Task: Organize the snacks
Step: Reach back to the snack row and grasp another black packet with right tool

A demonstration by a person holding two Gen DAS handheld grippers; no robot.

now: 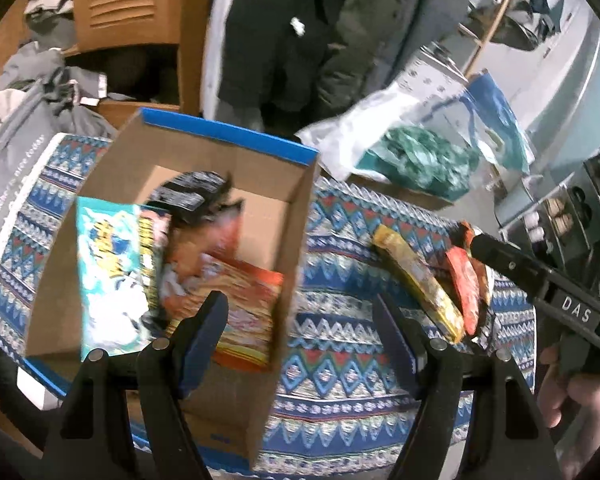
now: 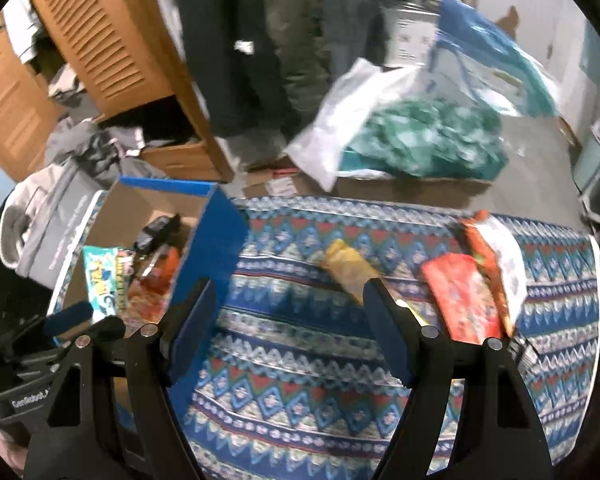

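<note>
1. The left tool [image 1: 300, 316] hangs with its jaws spread and nothing between them, tilted down over the near right wall of the cardboard box [image 1: 296, 240]; its left finger is over the snacks inside, its right finger over the patterned cloth [image 1: 340, 360].
2. The right tool [image 2: 288, 304] also stands spread and empty, above the cloth to the right of the box [image 2: 216, 236]; its right finger overlaps the near end of the yellow packet [image 2: 352, 268].
3. The box sits on the left part of the cloth-covered surface, open at the top, brown inside and blue outside.
4. Inside the box lie a teal-and-white packet [image 1: 112, 276] at the left, an orange-red packet [image 1: 244, 312] just beside it toward the right wall, and a black packet [image 1: 192, 196] behind them toward the far wall.
5. To the right of the box, apart from it, the yellow packet [image 1: 416, 280] lies on the cloth, with a red packet [image 1: 464, 288] just beside it on the side away from the box.
6. In the right wrist view another red-and-white packet [image 2: 496, 256] lies against that red packet [image 2: 460, 296], further from the box.
7. Beyond the box and past the cloth's far edge, a white plastic bag [image 2: 340, 120] with green contents rests on a flat carton; dark hanging clothes and a slatted wooden door are behind the box.
</note>
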